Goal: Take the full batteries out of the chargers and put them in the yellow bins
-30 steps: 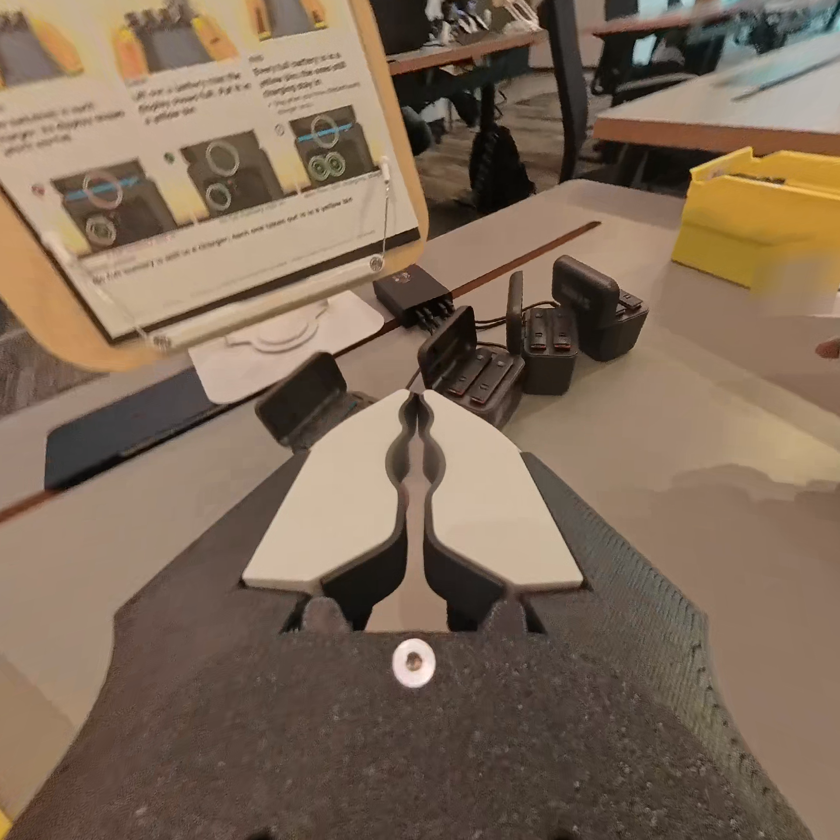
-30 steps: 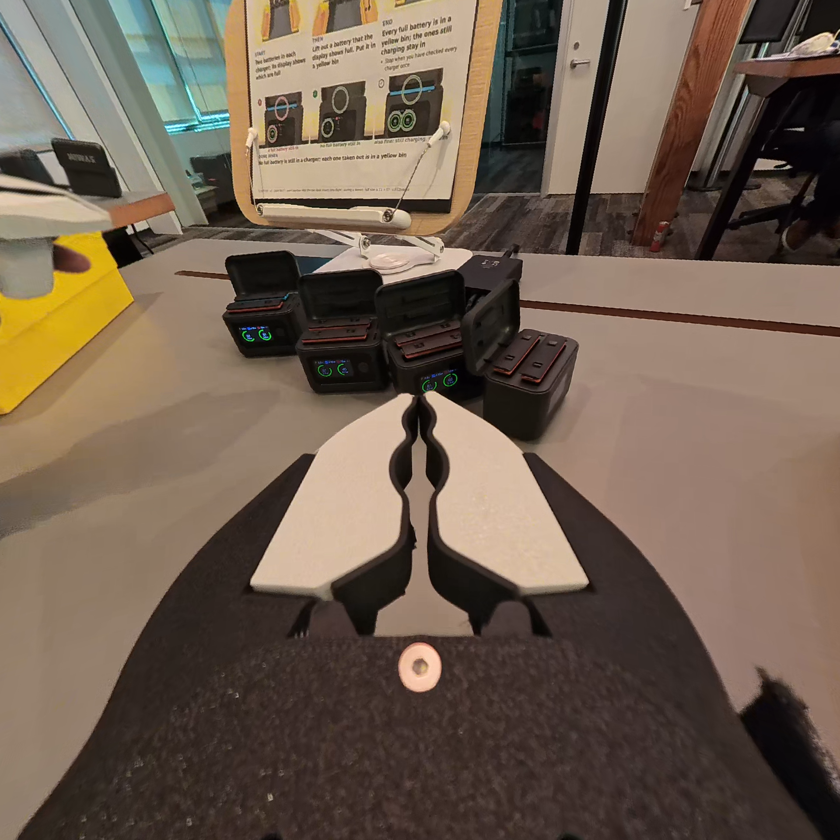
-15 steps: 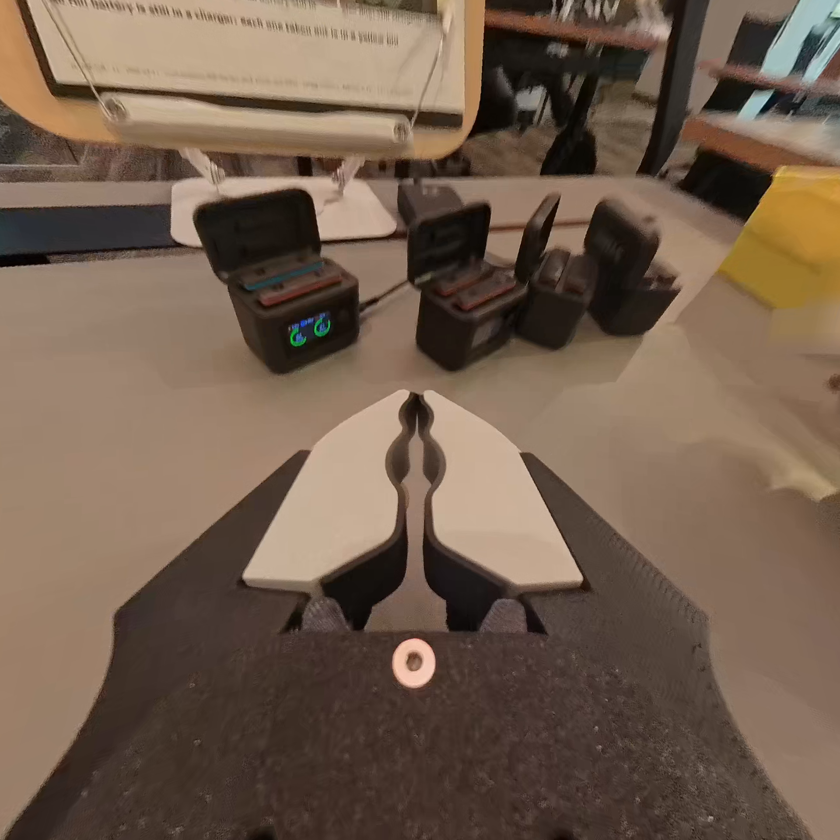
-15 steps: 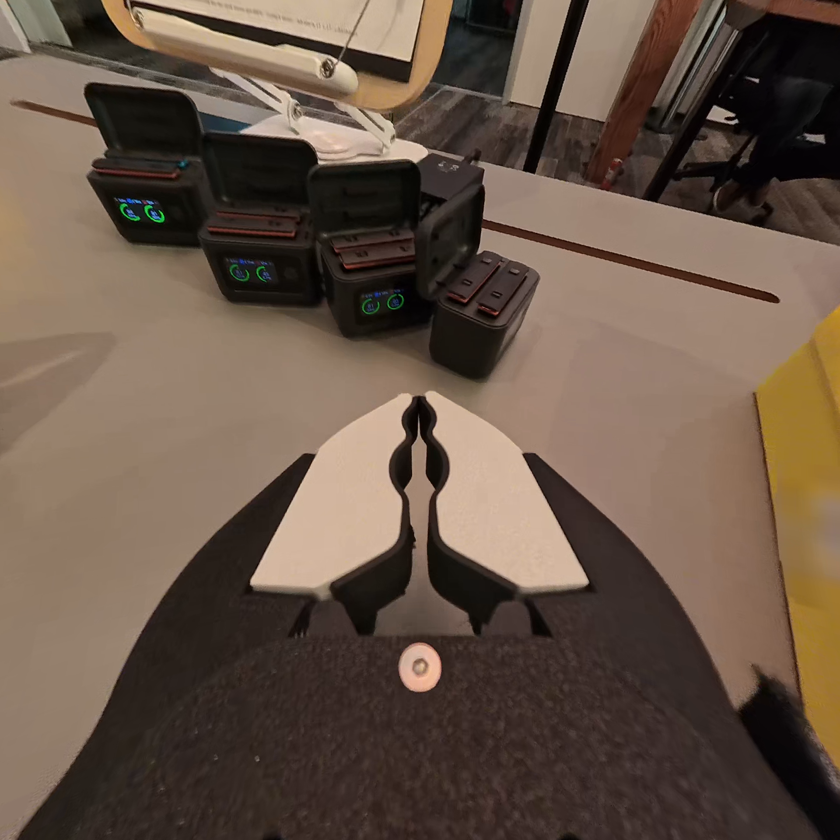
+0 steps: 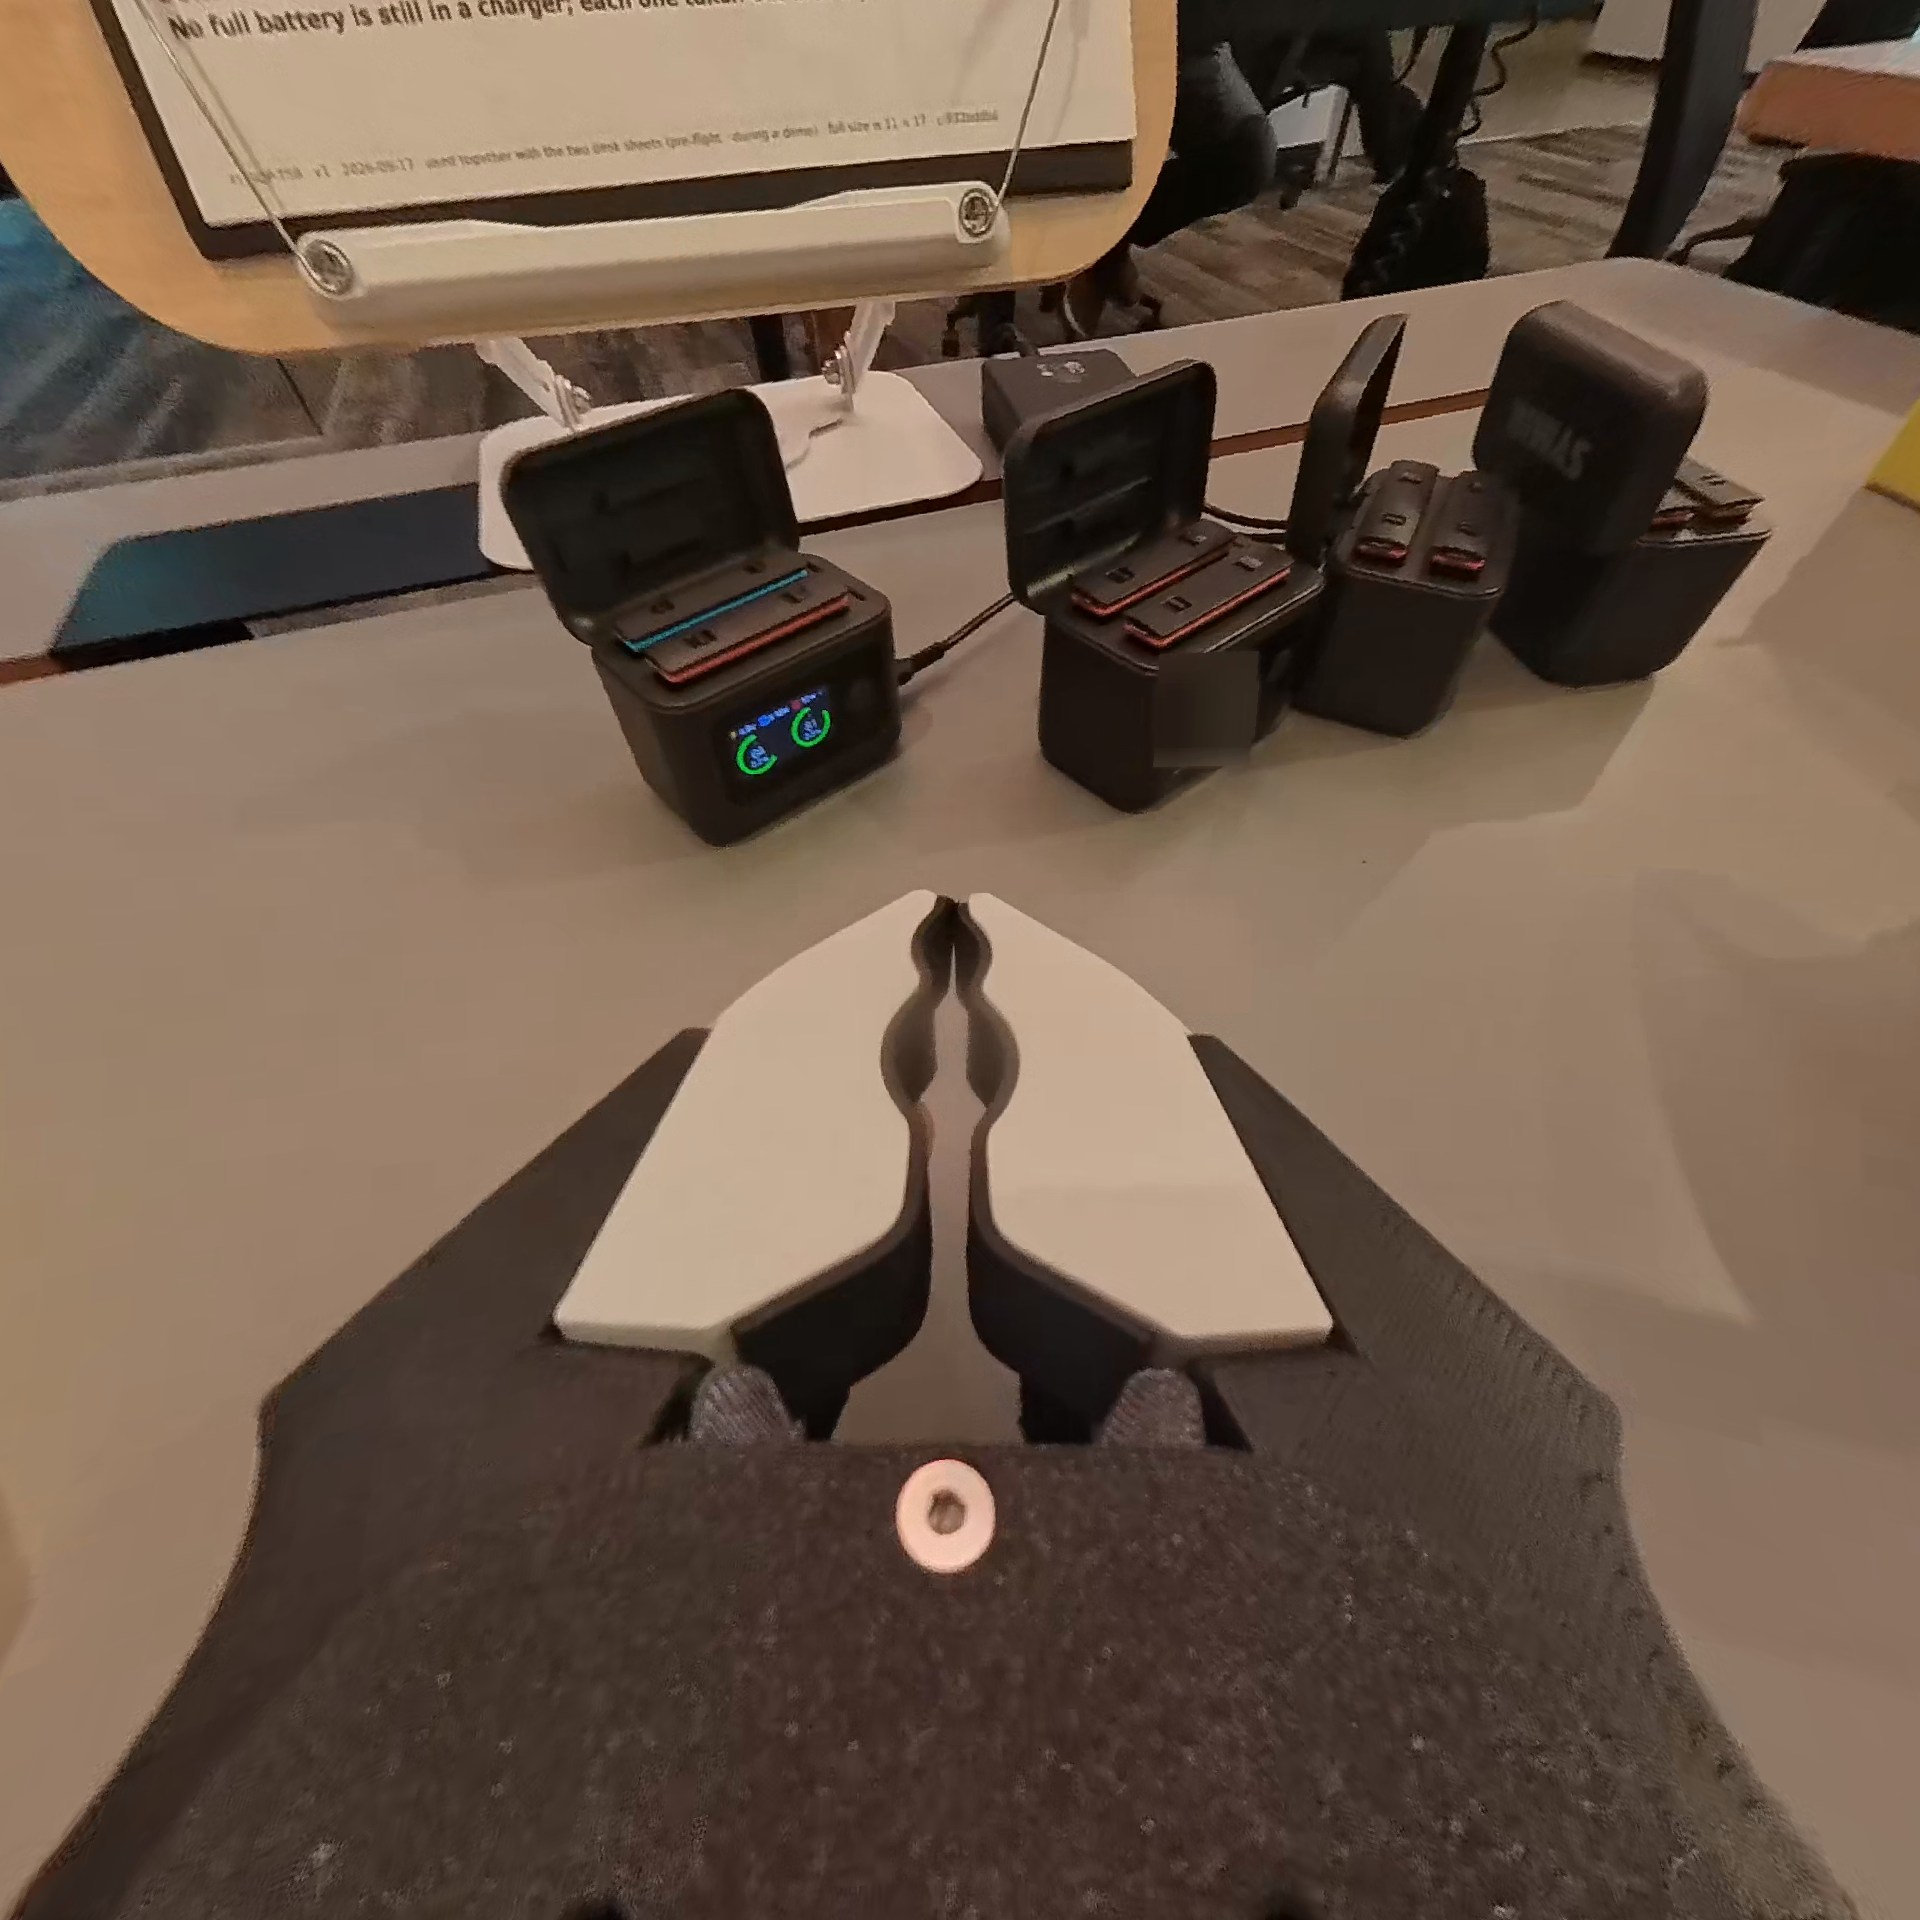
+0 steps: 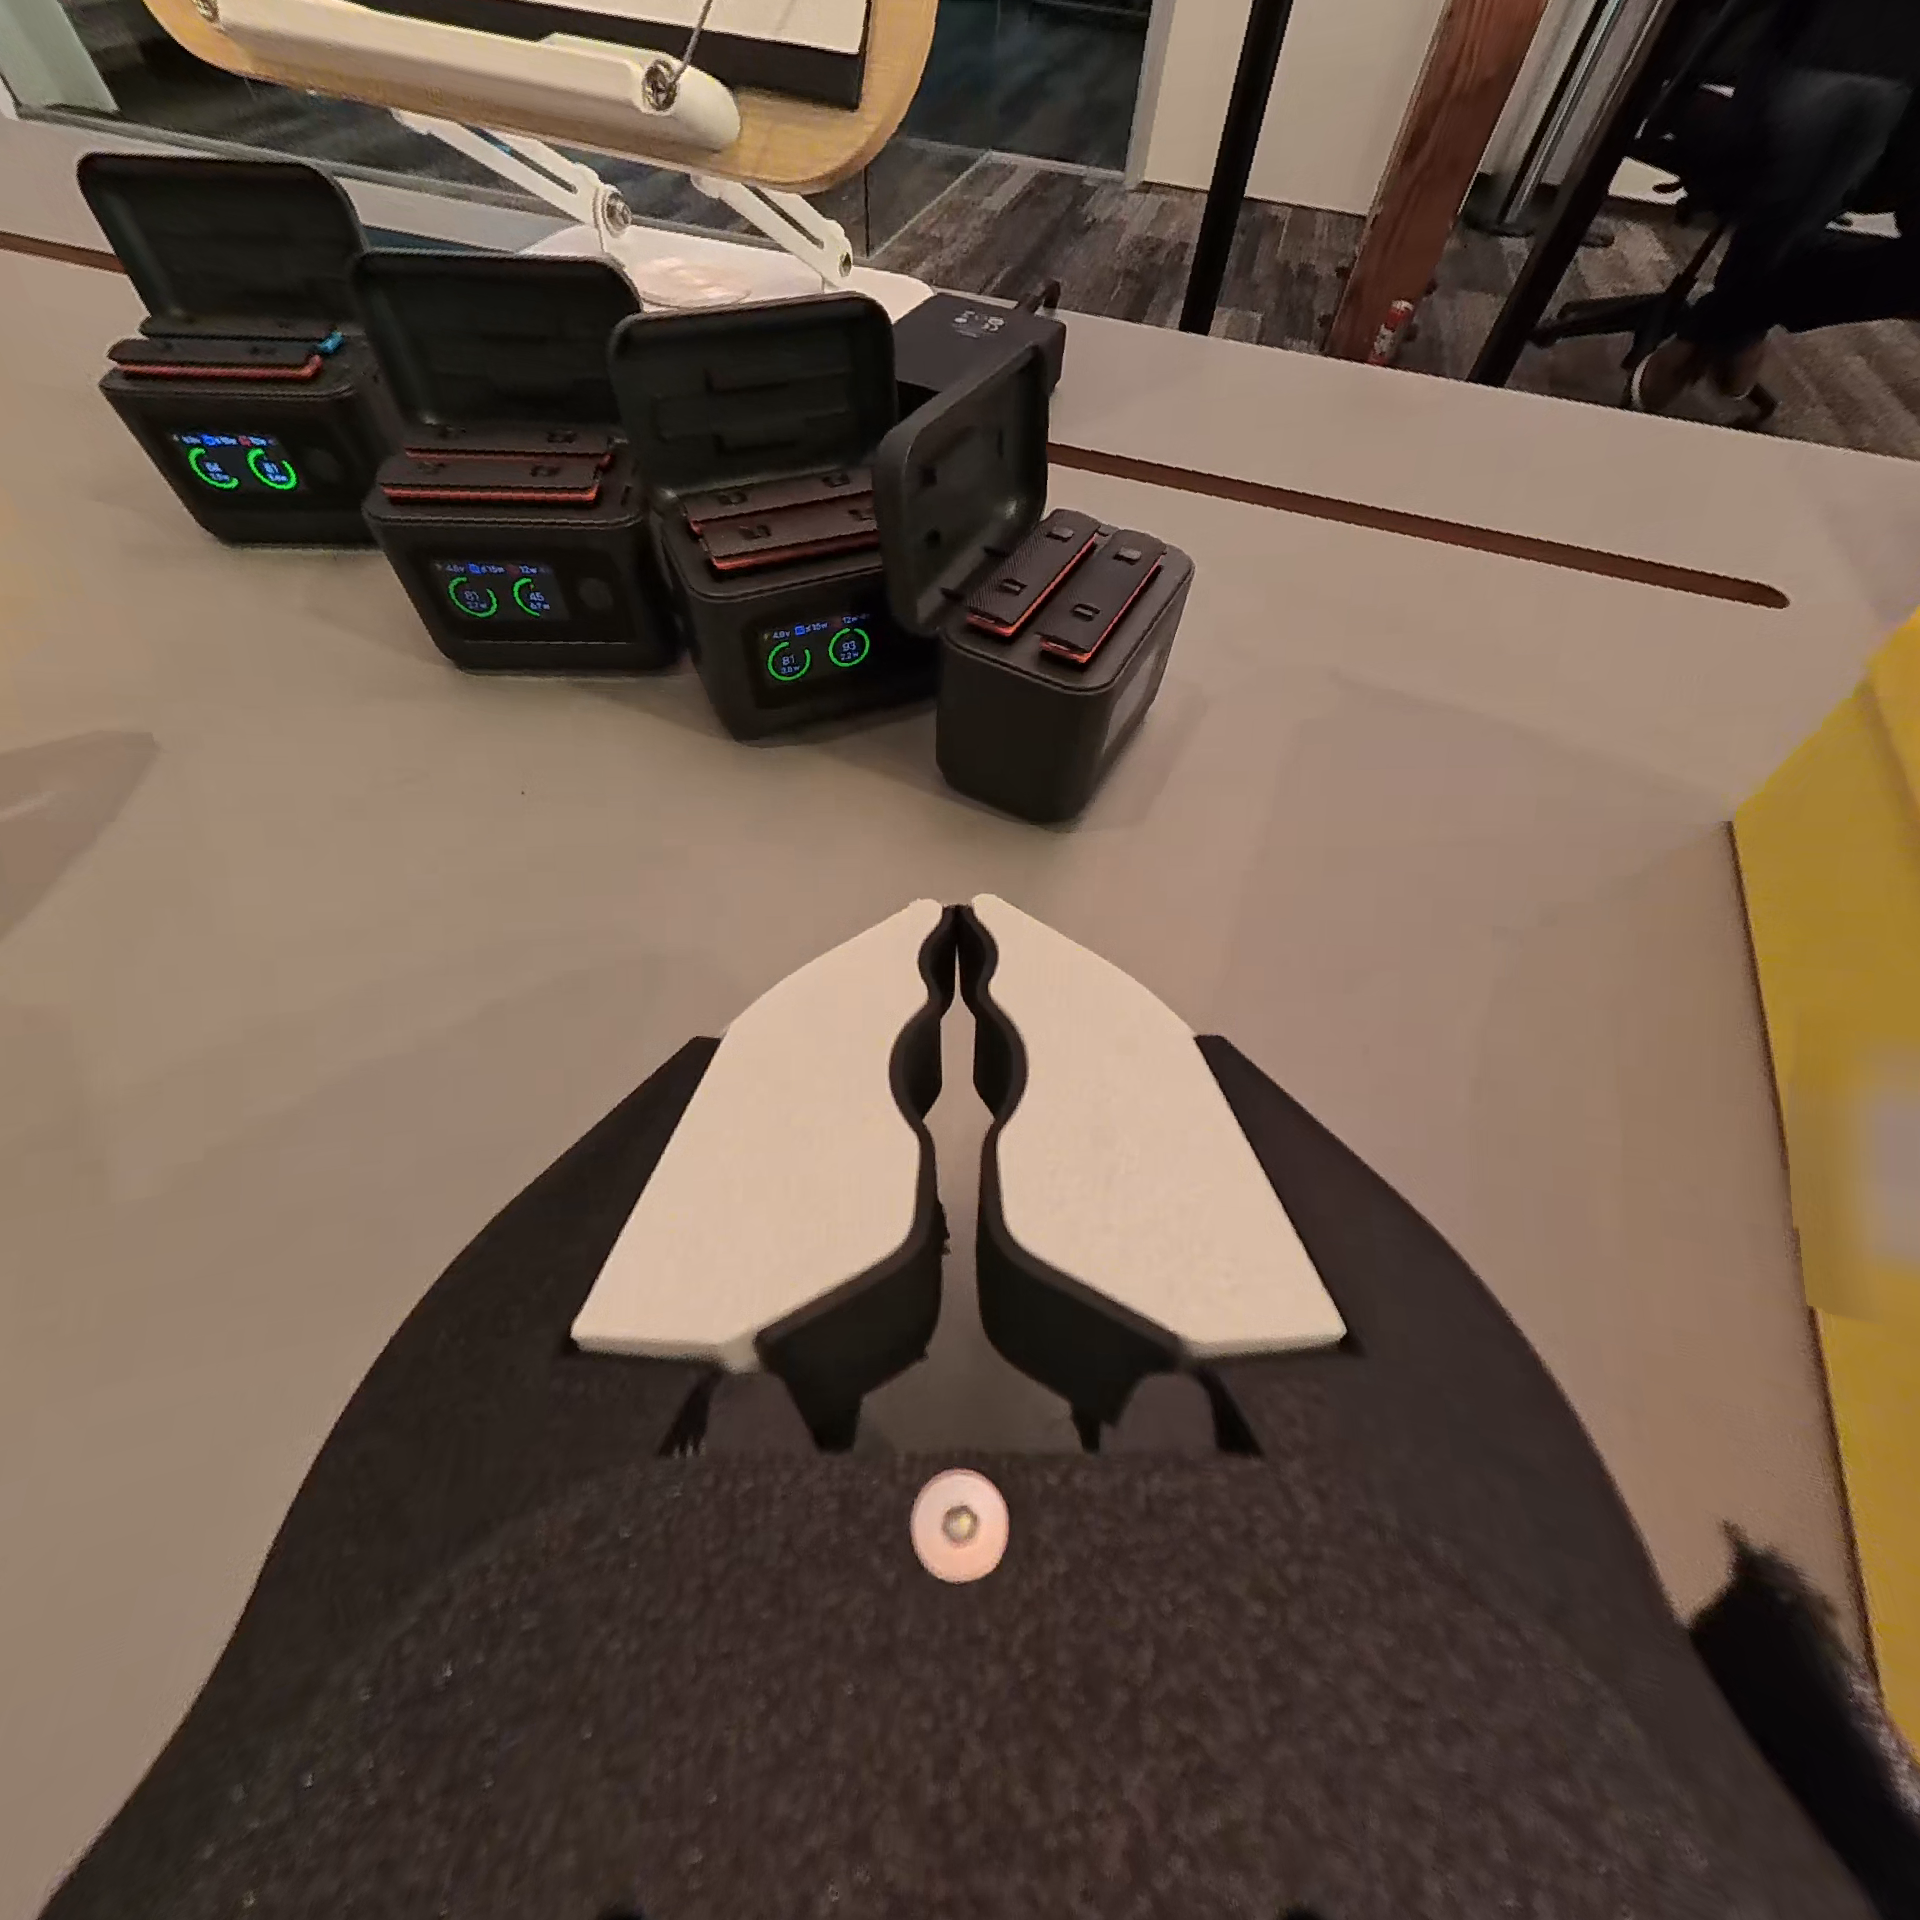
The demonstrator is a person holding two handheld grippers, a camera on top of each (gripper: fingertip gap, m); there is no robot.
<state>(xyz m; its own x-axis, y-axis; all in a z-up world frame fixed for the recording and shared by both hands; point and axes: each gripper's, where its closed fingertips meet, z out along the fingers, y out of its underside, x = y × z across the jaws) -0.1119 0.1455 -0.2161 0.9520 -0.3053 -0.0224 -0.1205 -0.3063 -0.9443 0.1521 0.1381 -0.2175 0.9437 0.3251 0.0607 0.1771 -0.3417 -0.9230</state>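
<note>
Several black battery chargers stand in a row on the grey table, lids open, each with two batteries in its slots. In the left wrist view the leftmost charger point(image 5: 743, 665) shows a lit display with green rings; its far battery has a blue edge. My left gripper point(image 5: 951, 909) is shut and empty, a short way in front of it. In the right wrist view the chargers point(image 6: 795, 603) face me, three with lit displays; the rightmost charger point(image 6: 1055, 665) is turned sideways. My right gripper point(image 6: 956, 914) is shut and empty, in front of the row. A yellow bin point(image 6: 1839, 1039) is at the right.
A wooden-framed instruction board point(image 5: 623, 156) on a white stand rises behind the chargers. A black power block point(image 6: 977, 338) with cables sits behind the row. A brown slot point(image 6: 1455, 530) runs across the table. Other desks and chairs stand beyond. My hands' fingertips stand some 25 centimeters from each other. My right gripper is the nearer one to the rightmost charger point(image 6: 1055, 665): about 8 centimeters, against 25 centimeters. The left camera catches it too, in the left wrist view point(image 5: 1730, 524).
Both grippers have tilted down and moved closer to the chargers. The left view swung left until the leftmost charger's display faces it. The right view swung right, and the yellow bin now shows at its right.
</note>
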